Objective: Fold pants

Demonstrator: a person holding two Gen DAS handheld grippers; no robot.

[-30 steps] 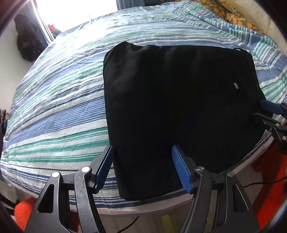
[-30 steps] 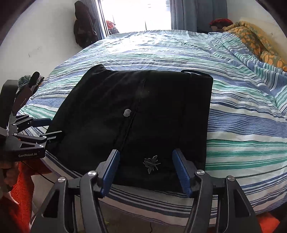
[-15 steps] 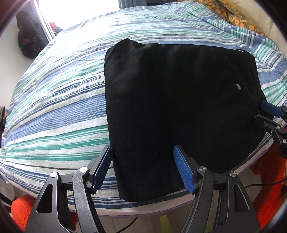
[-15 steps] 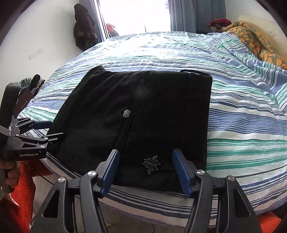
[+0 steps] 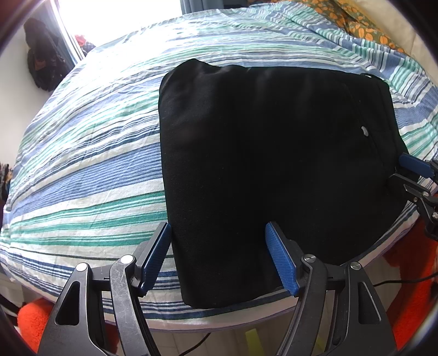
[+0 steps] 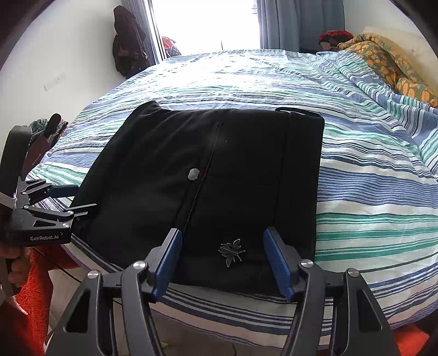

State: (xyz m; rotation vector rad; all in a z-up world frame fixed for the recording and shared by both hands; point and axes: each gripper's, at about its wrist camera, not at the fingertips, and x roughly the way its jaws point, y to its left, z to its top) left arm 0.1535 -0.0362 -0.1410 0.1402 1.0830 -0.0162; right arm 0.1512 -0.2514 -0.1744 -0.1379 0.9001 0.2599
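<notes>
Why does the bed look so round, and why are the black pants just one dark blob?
Left wrist view: the fisheye lens bows the striped bedspread into a dome, and the window is blown out white, so the black pants lose nearly all fold detail. Right wrist view: same bulge and window glare, though a seam, a button and an insect emblem show.

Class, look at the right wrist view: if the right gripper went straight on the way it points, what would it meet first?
Most likely the folded black pants, near their front edge by the small insect emblem that lies between the open fingers. Depth is hard to judge in this view.
</notes>
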